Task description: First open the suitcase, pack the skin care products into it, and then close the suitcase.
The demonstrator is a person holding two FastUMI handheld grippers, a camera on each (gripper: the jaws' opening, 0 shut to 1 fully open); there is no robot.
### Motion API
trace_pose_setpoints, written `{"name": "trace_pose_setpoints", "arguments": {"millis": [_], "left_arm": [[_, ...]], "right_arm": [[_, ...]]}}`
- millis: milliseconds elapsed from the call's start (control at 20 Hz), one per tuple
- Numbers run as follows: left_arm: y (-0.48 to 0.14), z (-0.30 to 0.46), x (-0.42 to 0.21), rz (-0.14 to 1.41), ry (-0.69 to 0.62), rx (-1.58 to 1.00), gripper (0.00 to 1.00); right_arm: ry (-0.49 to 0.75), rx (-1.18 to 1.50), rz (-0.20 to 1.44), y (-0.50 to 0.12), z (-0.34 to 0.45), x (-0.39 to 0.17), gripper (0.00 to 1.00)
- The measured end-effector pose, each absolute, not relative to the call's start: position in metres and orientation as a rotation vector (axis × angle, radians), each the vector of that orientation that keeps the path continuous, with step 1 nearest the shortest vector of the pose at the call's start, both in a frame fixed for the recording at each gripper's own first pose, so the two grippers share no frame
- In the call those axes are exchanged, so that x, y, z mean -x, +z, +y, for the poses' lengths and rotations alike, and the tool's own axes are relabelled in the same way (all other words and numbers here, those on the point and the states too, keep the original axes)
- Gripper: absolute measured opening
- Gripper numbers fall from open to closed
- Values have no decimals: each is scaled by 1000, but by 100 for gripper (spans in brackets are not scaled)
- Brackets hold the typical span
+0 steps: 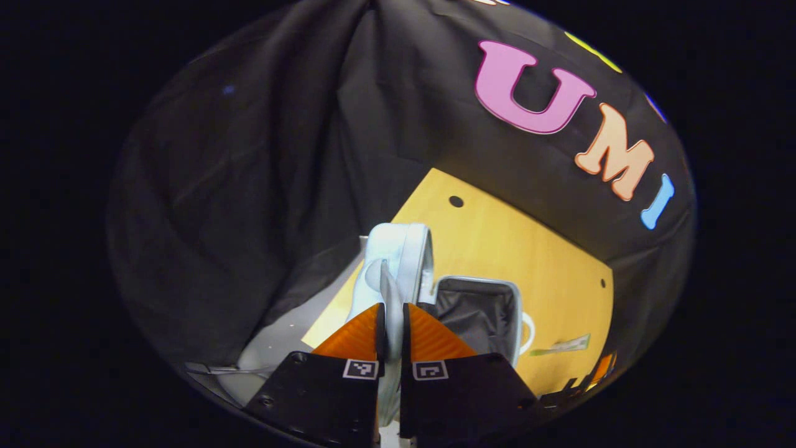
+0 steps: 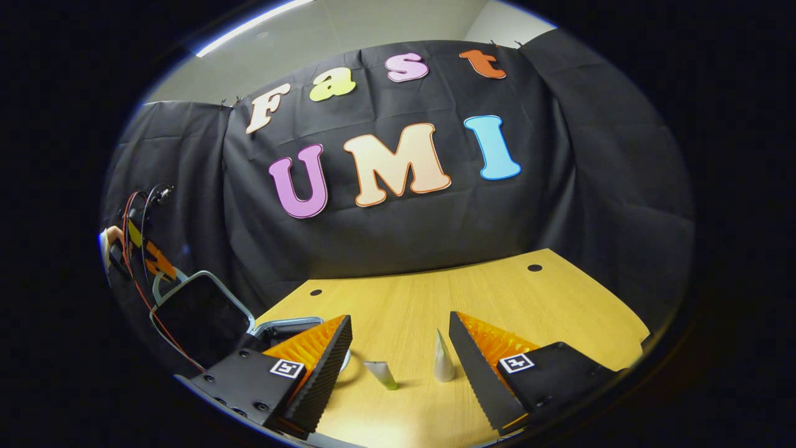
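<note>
No legible text, as far as visible.

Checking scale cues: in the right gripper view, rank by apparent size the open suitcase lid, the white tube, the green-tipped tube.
1. Suitcase lid, largest by far.
2. White tube and green-tipped tube: look alike, unranked.

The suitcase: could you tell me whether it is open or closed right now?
Open: the suitcase shows its dark lining, and the left gripper holds its lid raised.

The suitcase (image 2: 205, 311) stands open at the table's (image 2: 485, 292) left edge, lid raised behind its base. Two tubes (image 2: 381, 374) (image 2: 443, 359) sit right of it on the near table, slightly apart.
</note>
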State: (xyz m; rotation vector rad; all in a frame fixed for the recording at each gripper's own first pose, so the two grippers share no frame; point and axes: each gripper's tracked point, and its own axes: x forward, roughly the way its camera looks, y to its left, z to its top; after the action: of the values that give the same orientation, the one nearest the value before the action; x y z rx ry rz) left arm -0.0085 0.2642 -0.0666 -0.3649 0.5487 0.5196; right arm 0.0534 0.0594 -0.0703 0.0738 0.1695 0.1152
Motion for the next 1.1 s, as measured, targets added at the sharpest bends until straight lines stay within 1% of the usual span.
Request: {"name": "trace_pose_setpoints", "arguments": {"millis": [50, 100, 150, 200, 250, 300, 350, 400, 450, 500, 550, 600, 900, 950, 1000, 1100], "left_arm": [[-74, 272, 14, 563, 533, 367, 6], [-79, 279, 17, 572, 550, 371, 6], [-84, 284, 18, 584, 564, 369, 6], [-92, 290, 20, 601, 583, 359, 6], [-101, 297, 23, 620, 605, 341, 6], [-111, 307, 27, 640, 625, 318, 6], [-121, 316, 27, 662, 646, 295, 6], [-133, 326, 31, 683, 664, 284, 6], [-144, 334, 32, 700, 683, 291, 6], [-154, 340, 31, 710, 692, 305, 5], [-161, 346, 30, 713, 703, 316, 6], [-171, 351, 32, 724, 707, 321, 6], [-230, 384, 24, 743, 695, 394, 6], [-238, 388, 22, 750, 690, 406, 9], [-249, 392, 20, 760, 683, 408, 6], [-264, 395, 17, 778, 674, 409, 6]], "right_arm": [[117, -76, 175, -73, 63, -54, 98], [118, -78, 179, -74, 66, -54, 93], [120, -79, 180, -76, 69, -54, 93], [122, -78, 178, -76, 72, -53, 97], [124, -76, 181, -77, 75, -53, 97], [124, -73, 184, -80, 77, -52, 93], [124, -71, 190, -83, 78, -51, 98], [124, -71, 197, -85, 79, -51, 94], [123, -74, 205, -88, 79, -50, 98], [121, -78, 213, -91, 79, -50, 94], [112, -78, 217, -92, 77, -48, 94], [99, -76, 211, -91, 74, -47, 98], [40, -66, 204, -93, 59, -43, 98], [34, -68, 206, -94, 58, -43, 98], [32, -67, 207, -95, 58, -43, 98], [25, -56, 217, -97, 57, -44, 98]]}}
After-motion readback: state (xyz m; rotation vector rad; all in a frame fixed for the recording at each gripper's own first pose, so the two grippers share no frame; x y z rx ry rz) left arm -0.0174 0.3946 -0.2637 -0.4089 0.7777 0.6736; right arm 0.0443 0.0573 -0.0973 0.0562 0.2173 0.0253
